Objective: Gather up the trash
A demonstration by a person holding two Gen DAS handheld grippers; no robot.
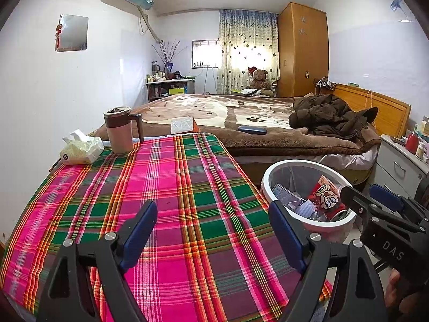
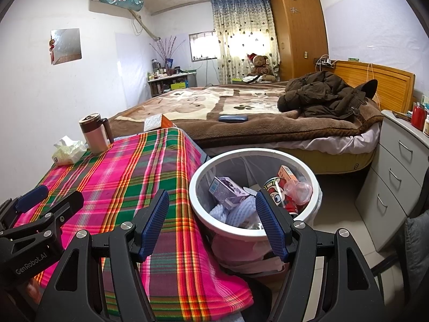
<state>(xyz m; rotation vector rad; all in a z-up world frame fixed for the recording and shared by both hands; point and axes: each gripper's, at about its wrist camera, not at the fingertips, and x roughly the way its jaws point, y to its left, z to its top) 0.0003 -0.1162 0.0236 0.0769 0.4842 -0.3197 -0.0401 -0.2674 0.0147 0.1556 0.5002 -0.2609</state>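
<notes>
A white trash bin (image 2: 206, 214) stands on the floor at the table's right edge, also seen in the left wrist view (image 1: 335, 221). It holds a red cartoon can (image 1: 325, 197), a purple box (image 2: 228, 191), white foam wrap (image 2: 241, 212) and an orange carton (image 2: 287, 174). My left gripper (image 1: 213, 234) is open and empty over the plaid tablecloth (image 1: 171, 187). My right gripper (image 2: 211, 221) is open and empty, just above the bin's near rim.
A tissue pack (image 1: 81, 149) and a brown-lidded mug (image 1: 119, 130) stand at the table's far left corner. A bed (image 1: 241, 123) with a brown jacket (image 1: 329, 115) lies behind. A white drawer unit (image 2: 394, 171) stands right of the bin.
</notes>
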